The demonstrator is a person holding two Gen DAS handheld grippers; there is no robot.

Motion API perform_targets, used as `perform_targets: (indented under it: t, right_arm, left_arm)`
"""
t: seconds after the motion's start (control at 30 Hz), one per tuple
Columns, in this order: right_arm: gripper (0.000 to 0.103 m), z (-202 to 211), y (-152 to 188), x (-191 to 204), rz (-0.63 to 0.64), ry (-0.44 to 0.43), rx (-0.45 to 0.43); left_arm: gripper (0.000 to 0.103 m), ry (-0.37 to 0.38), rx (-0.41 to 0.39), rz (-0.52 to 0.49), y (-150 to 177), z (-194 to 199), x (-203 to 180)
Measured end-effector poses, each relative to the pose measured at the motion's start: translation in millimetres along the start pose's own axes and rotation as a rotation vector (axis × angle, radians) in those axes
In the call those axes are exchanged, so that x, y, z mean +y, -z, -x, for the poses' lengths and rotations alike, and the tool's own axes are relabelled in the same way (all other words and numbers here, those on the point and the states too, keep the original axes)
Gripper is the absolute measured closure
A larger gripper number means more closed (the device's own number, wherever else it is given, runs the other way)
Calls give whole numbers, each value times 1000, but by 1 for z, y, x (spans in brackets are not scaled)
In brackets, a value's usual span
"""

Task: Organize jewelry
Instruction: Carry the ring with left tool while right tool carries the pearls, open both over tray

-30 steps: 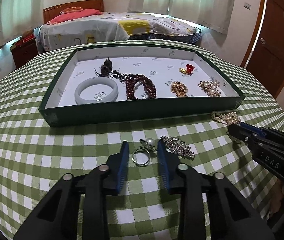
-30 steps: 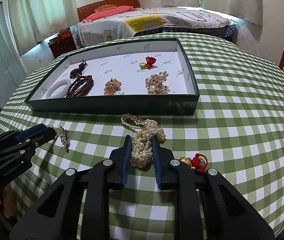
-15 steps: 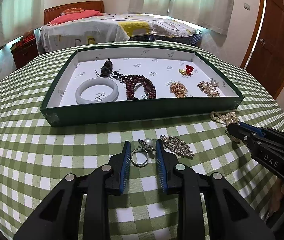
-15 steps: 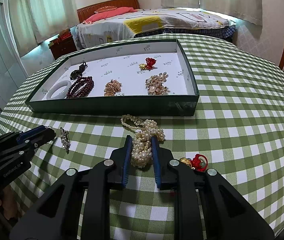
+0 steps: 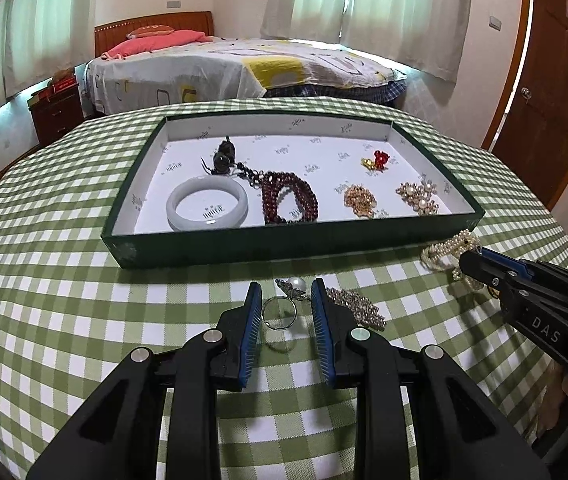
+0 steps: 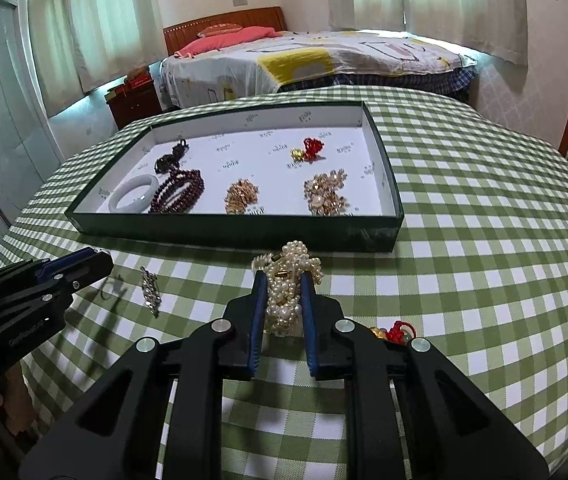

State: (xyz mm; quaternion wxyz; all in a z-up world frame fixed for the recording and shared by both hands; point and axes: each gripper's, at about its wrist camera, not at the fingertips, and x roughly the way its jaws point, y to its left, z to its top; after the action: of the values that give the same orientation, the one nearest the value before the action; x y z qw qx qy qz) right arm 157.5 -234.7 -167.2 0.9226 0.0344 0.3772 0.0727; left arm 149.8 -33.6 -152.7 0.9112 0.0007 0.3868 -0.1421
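The right gripper (image 6: pixel 282 285) points down at the green-checked bench (image 6: pixel 483 280), its blue-padded fingers (image 6: pixel 259 300) pressed against both sides of a bunched pearl necklace (image 6: pixel 287 284). A red-and-gold charm (image 6: pixel 397 330) lies just right of the fingers. At far left the left gripper (image 6: pixel 96 262) hangs near a rhinestone brooch (image 6: pixel 150 290). Behind them, the green tray (image 6: pixel 244 236) holds a white bangle (image 6: pixel 134 198), dark red beads (image 6: pixel 180 192) and gold pieces (image 6: pixel 242 196).
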Motion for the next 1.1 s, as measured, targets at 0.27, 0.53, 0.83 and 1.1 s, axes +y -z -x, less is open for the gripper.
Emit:
perform_targets:
  t: [0.27,0.53,0.83,1.1]
  right_arm:
    - [86,16,-12,4,7,-11,-49]
    - [86,32,-36,7,27,-16,-118]
    - [86,36,-83,3,56,-6,-211]
    - [86,16,-121,-8,73,9,-246]
  left_arm:
    - [77,-13,-41,18,-11,15,3]
    - [77,-22,-103,34,-35,29,5]
    - [77,-24,-196,42,-82,27,5]
    - [77,-18,-241,55,-128,0,2]
